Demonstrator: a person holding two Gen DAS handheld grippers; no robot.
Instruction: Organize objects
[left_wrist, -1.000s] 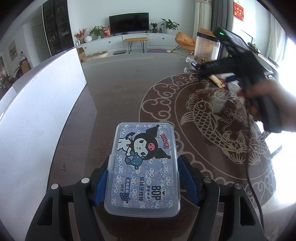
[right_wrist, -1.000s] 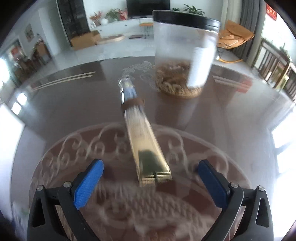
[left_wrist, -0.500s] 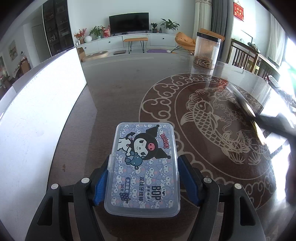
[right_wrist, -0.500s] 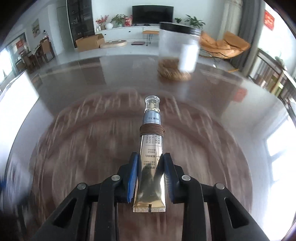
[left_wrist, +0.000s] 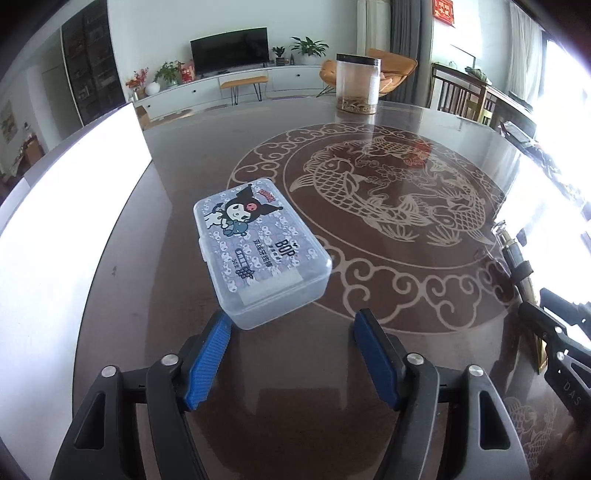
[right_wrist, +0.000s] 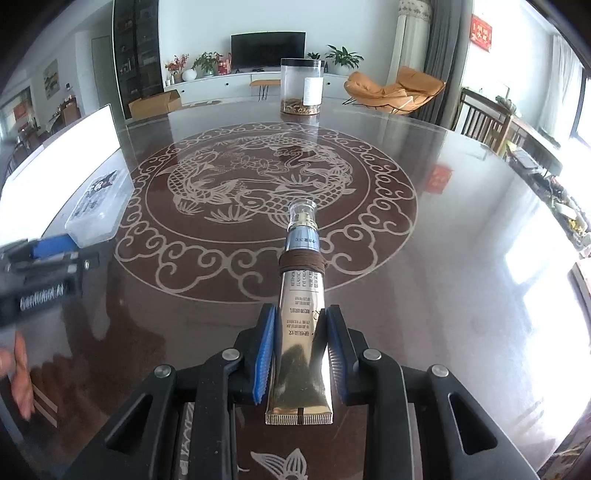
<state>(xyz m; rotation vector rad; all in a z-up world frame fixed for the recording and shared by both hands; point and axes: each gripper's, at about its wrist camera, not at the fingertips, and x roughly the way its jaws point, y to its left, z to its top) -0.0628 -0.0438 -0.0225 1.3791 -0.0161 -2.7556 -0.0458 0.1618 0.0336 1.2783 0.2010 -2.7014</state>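
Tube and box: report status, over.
Left gripper just opened, box released on table. Right gripper shut on tube. Nothing in the way.

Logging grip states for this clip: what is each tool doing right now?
Left tool: open, jaws just widened, floss box released on the table.
Right tool: closed on the gold tube.

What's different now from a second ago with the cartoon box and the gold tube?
The left gripper has just been opening and has let go of the cartoon box, which now lies skewed on the table just ahead of its fingers. The right gripper grabbed the gold tube and carried it away from the jar. The jar has stayed put.
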